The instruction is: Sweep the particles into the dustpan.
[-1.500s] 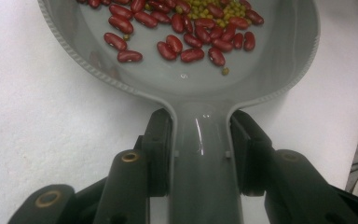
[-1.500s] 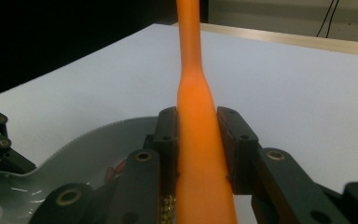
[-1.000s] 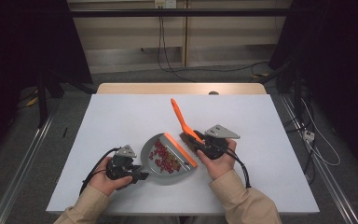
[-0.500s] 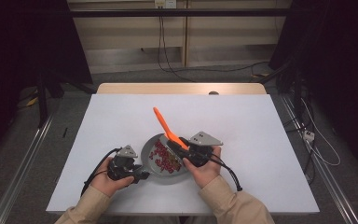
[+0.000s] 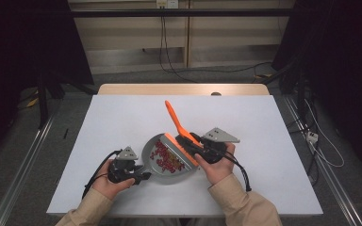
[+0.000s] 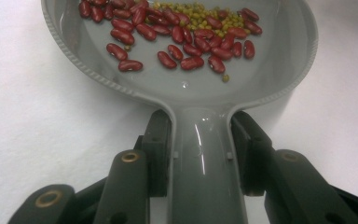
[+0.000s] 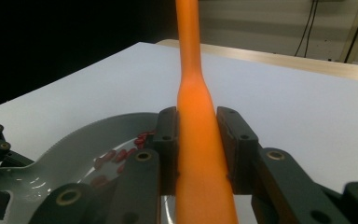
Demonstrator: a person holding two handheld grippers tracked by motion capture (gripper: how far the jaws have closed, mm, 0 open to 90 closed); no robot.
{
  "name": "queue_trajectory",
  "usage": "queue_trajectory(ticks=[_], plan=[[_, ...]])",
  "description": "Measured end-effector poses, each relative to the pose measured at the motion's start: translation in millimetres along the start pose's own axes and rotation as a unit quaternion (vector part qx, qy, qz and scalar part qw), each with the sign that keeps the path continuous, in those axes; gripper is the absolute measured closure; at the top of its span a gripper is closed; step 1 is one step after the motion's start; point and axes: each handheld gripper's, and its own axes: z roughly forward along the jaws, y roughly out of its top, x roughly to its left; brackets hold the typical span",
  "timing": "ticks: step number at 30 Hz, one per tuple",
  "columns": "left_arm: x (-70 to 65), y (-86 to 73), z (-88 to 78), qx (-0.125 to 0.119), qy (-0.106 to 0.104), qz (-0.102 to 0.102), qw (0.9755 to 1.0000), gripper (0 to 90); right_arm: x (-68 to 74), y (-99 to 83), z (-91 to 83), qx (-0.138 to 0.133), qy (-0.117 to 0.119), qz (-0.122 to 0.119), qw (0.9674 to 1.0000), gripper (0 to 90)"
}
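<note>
Between the left gripper (image 6: 200,158) fingers, the grey dustpan (image 6: 186,88) handle sits clamped; right gripper (image 7: 198,144) fingers pinch the orange brush (image 7: 196,140). Dustpan rests mid-surface (image 5: 273,127). Risk: tilting it rolls the beans (image 6: 177,32) out.

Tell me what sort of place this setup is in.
Probably a lab or recording studio rather than a home: a bare white table ringed by dark curtains, loose cables across the floor, and a person working a grey dustpan and orange brush with handheld grippers.
</note>
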Motion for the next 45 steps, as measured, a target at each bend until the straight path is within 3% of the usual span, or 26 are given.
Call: queue_trajectory(ticks=[11, 24, 29, 32, 36, 38, 45], plan=[[7.6, -0.9, -11.2, -0.04, 0.022, -0.027, 0.9986, 62.7, -26.5, 1.8, -12.8, 0.002, -0.026, 0.006, 0.9997, 71.0], [15.2, -1.8, -18.6, -0.045, 0.039, -0.041, 0.9974, 62.7, -50.3, -3.8, -28.2, 0.005, -0.05, 0.016, 0.9986, 71.0], [9.4, -2.3, -18.7, -0.023, 0.012, -0.024, 0.9994, 62.6, -49.2, -9.2, -24.7, 0.01, -0.059, 0.007, 0.9982, 71.0], [4.5, -3.8, -18.4, -0.004, -0.003, 0.005, 1.0, 62.6, -48.0, -14.4, -20.5, 0.019, -0.061, 0.004, 0.9979, 71.0], [-0.5, -7.7, -19.4, 0.014, -0.039, 0.02, 0.9989, 62.7, -43.6, -18.0, -17.1, 0.021, -0.063, -0.003, 0.9978, 71.0], [-4.9, -7.8, -18.7, 0.031, -0.045, 0.038, 0.9978, 62.6, -40.1, -19.6, -15.6, 0.02, -0.06, -0.006, 0.998, 71.0], [-13.8, -1.9, -11.8, 0.044, -0.065, 0.05, 0.9956, 62.6, -18.0, -25.4, -9.5, 0.025, -0.042, -0.018, 0.9986, 70.9]])
